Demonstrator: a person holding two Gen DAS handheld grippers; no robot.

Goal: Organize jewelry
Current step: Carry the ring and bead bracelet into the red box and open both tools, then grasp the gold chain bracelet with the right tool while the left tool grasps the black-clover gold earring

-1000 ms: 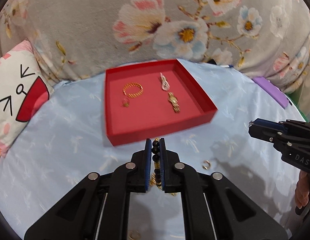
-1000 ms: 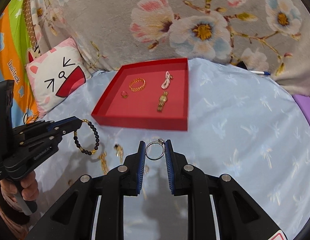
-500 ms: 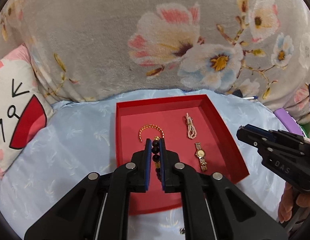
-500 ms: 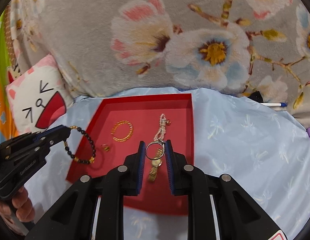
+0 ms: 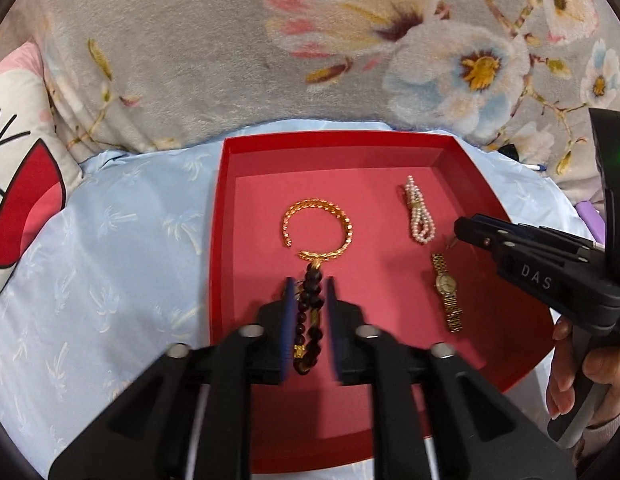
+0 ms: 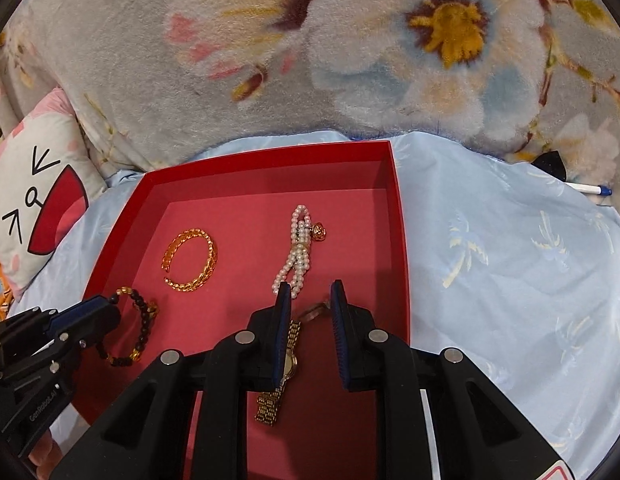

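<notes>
A red tray [image 5: 216, 240] [image 6: 397, 220] lies on the pale blue cloth. It holds a gold bangle [image 5: 317, 232], a pearl strand [image 5: 417, 216] and a gold watch [image 5: 445, 292]. My left gripper [image 5: 309, 284] is low over the tray and its jaws are opening. The dark bead bracelet [image 5: 310, 312] lies between the pads, with a gap on each side. In the right wrist view the bracelet [image 6: 142, 328] rests on the tray floor by the left gripper [image 6: 110, 308]. My right gripper [image 6: 311, 292] stands just in front of the pearls. A silver ring [image 6: 313, 310], blurred and tilted, is low between its jaws.
A grey floral blanket [image 5: 349, 60] rises behind the tray. A cat-face pillow [image 6: 38, 200] lies to the left. A small gold rose charm [image 6: 318, 232] sits by the pearls, and a pen [image 6: 589, 190] lies at far right. A hand [image 5: 569, 368] holds the right gripper.
Both grippers moved forward from over the cloth to over the tray and sank lower. The left jaws parted off the bead bracelet. The ring slipped down from the right fingertips.
</notes>
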